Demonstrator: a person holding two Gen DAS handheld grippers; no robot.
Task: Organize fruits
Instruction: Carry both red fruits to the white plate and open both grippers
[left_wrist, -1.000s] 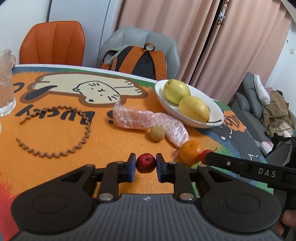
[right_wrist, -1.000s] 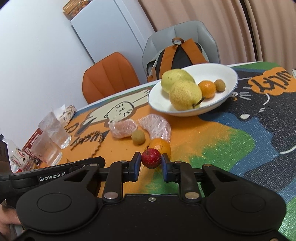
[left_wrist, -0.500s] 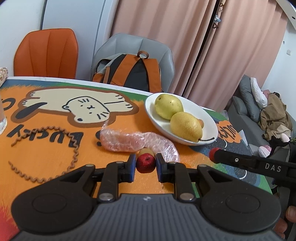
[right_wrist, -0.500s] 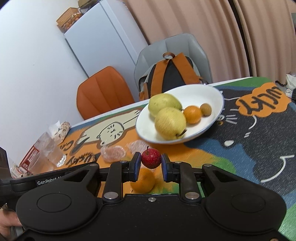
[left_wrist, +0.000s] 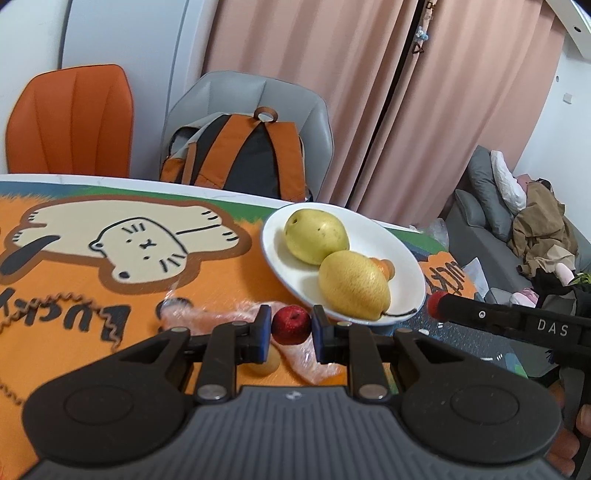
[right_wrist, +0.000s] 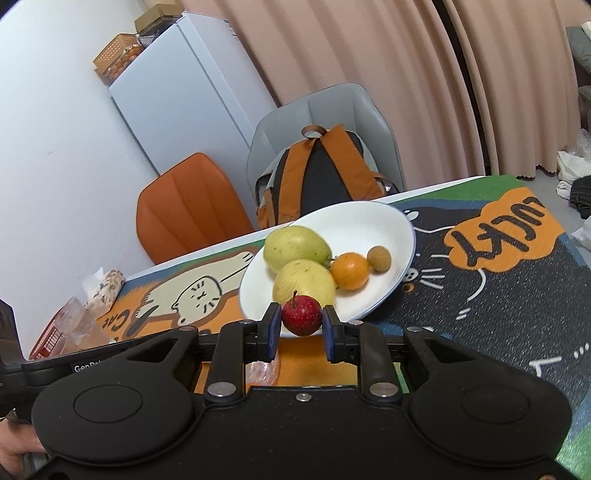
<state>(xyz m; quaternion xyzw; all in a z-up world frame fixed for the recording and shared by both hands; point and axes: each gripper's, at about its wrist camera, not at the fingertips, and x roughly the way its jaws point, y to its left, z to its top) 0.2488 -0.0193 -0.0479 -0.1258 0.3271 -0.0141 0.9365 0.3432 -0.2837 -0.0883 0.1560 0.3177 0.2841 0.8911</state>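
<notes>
My left gripper (left_wrist: 290, 326) is shut on a small red fruit (left_wrist: 291, 324), held above the table just short of the white plate (left_wrist: 380, 236). My right gripper (right_wrist: 300, 325) is shut on a second small red fruit with a stem (right_wrist: 301, 314), at the plate's near rim (right_wrist: 369, 218). The plate holds two yellow-green pears (right_wrist: 295, 245) (right_wrist: 304, 282), a small orange (right_wrist: 349, 270) and a small brown fruit (right_wrist: 378, 259). In the left wrist view the right gripper's arm (left_wrist: 509, 321) crosses at the right, with red fruit at its tip. A small tan fruit (left_wrist: 263, 365) lies under my left fingers.
Crumpled clear plastic wrap (left_wrist: 236, 317) lies on the orange cat-print tablecloth (left_wrist: 110, 258). An orange chair (left_wrist: 70, 118) and a grey chair with a backpack (left_wrist: 243, 155) stand behind the table. Clear glasses (right_wrist: 79, 325) stand at the left edge. A white fridge (right_wrist: 192, 92) stands behind.
Both grippers have risen and moved toward the plate, each still carrying its red fruit. The loose orange on the table has dropped out of sight below them.
</notes>
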